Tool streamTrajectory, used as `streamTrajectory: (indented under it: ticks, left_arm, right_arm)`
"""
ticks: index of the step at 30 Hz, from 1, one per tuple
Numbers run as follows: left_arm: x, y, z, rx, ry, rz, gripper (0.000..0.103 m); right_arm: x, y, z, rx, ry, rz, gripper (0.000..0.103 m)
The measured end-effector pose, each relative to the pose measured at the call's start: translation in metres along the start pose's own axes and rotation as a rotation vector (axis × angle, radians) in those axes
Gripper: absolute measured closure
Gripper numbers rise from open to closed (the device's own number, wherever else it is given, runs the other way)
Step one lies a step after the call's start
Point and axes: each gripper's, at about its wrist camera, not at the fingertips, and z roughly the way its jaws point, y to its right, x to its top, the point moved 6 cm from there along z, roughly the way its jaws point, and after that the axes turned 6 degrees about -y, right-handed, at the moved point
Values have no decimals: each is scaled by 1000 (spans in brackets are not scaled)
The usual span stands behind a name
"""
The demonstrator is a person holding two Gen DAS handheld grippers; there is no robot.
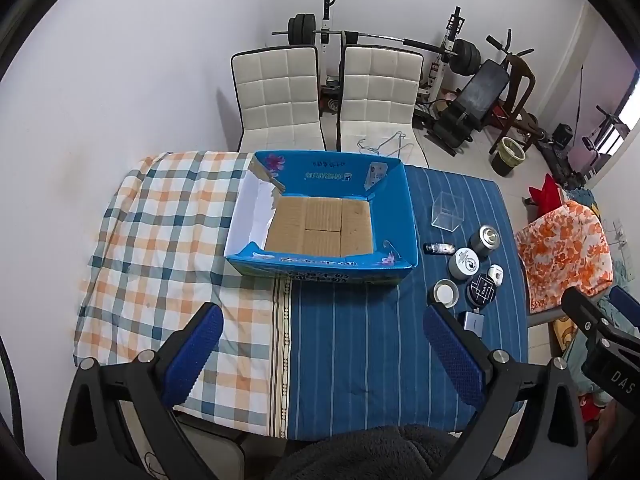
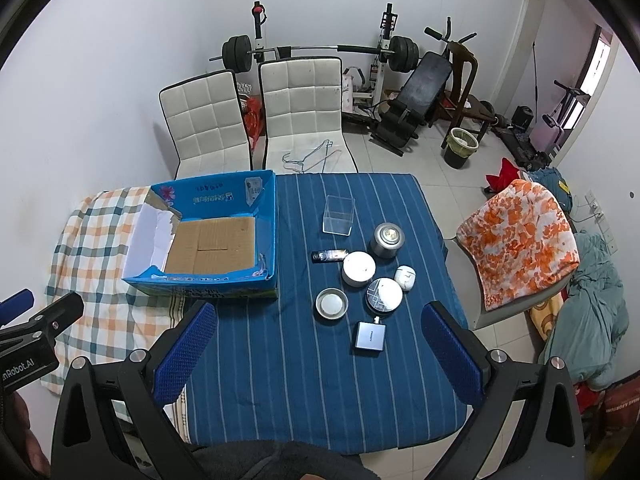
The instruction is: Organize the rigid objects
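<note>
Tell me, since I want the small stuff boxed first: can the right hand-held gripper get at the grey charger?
Probably yes. The right hand-held gripper is open, and the grey charger lies nearest it on the blue cloth, nothing between.

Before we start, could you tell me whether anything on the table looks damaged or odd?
Yes: the blue cardboard box has a ragged tear at its far-left inner corner, exposing brown cardboard; otherwise it is empty.

White walls (image 2: 100, 80), pale tiled floor (image 2: 400, 164). 2 white quilted chairs (image 2: 304, 100) behind desk, upper centre. Barbell rack (image 2: 320, 48) and black weight bench (image 2: 420, 88) against far wall, bin (image 2: 462, 146) nearby. Daylight from window (image 2: 596, 60), upper right.
</note>
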Motion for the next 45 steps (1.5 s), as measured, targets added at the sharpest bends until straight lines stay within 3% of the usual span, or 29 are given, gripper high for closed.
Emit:
streamTrajectory:
  ticks: [37, 45]
  left_arm:
    - [2, 1, 4, -4, -7, 7, 0]
    - [8, 12, 19, -8, -17, 5, 0]
  right_arm:
    - [10, -4, 0, 8, -11, 4, 0]
    - [13, 12, 30, 21, -51, 30, 0]
